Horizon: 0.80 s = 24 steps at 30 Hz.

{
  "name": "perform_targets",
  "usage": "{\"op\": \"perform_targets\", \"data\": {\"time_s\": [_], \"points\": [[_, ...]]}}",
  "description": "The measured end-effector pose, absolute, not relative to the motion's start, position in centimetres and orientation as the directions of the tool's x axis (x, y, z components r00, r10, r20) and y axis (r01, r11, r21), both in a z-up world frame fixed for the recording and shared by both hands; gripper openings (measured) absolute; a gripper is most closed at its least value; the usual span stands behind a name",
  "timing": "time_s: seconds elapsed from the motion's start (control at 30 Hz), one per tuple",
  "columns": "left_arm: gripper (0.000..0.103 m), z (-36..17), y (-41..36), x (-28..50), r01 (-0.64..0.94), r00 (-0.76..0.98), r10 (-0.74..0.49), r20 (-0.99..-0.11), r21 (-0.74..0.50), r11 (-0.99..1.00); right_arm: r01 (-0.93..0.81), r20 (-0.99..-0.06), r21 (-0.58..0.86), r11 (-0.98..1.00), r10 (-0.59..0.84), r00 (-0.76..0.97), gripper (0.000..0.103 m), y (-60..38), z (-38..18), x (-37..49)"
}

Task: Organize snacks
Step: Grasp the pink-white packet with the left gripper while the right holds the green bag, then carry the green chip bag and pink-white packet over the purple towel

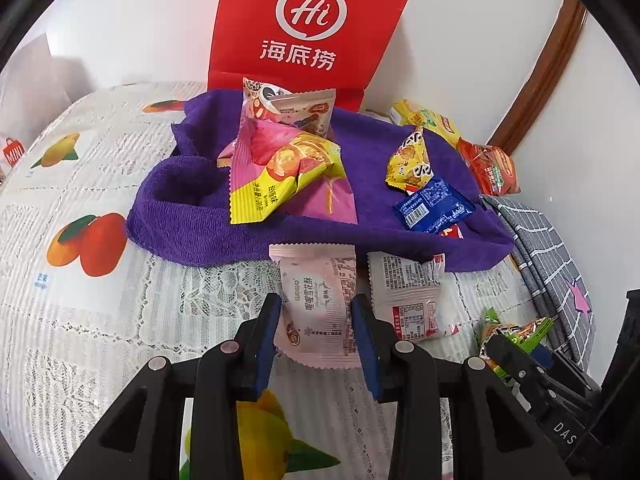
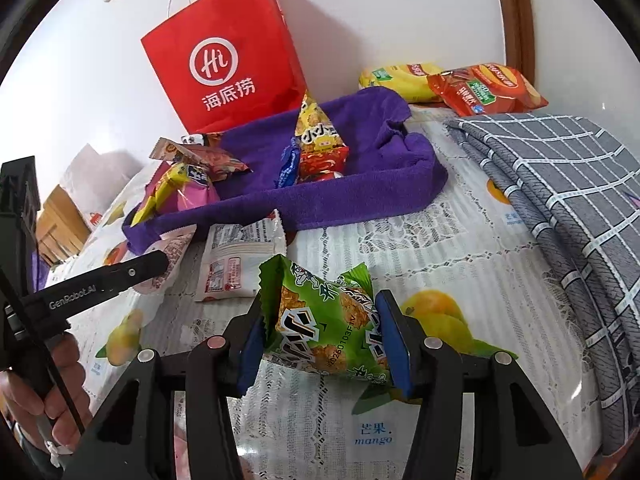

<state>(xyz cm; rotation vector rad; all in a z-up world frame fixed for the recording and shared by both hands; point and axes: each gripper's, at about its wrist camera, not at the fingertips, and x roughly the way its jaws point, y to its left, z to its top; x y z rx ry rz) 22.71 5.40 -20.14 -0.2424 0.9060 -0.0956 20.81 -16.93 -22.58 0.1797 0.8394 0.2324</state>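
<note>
We see a pale pink packet (image 1: 318, 304) with dark print and crimped ends, lying on the lace tablecloth (image 1: 100, 320) just at 6 o'clock of the purple towel (image 1: 208, 224). Our left gripper (image 1: 317, 344) has it between its blue pads, narrowed onto both sides. A white packet (image 1: 404, 296) lies beside it at 3 o'clock. Our right gripper (image 2: 320, 344) pinches a crinkled green packet (image 2: 324, 320), its pads pressing the left and right edges, jaws about half apart. More snacks sit on the towel at 12 o'clock, before the red bag (image 2: 224, 56).
</note>
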Motion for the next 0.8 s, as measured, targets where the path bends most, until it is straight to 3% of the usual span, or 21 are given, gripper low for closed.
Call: {"op": "perform_targets", "data": {"time_s": [0.37, 0.8], "points": [[0.034, -20.5, 6.1, 21.5, -0.010, 0.564, -0.242, -0.790, -0.300, 0.954, -0.161, -0.680, 0.255, 0.953, 0.295, 0.671, 0.051, -15.4, -18.8, 20.4], [0.034, -14.9, 7.6, 19.2, 0.005, 0.635, -0.235, -0.736, -0.300, 0.954, -0.188, -0.616, 0.230, 0.955, 0.293, 0.732, 0.051, -13.8, -12.7, 20.9]]}}
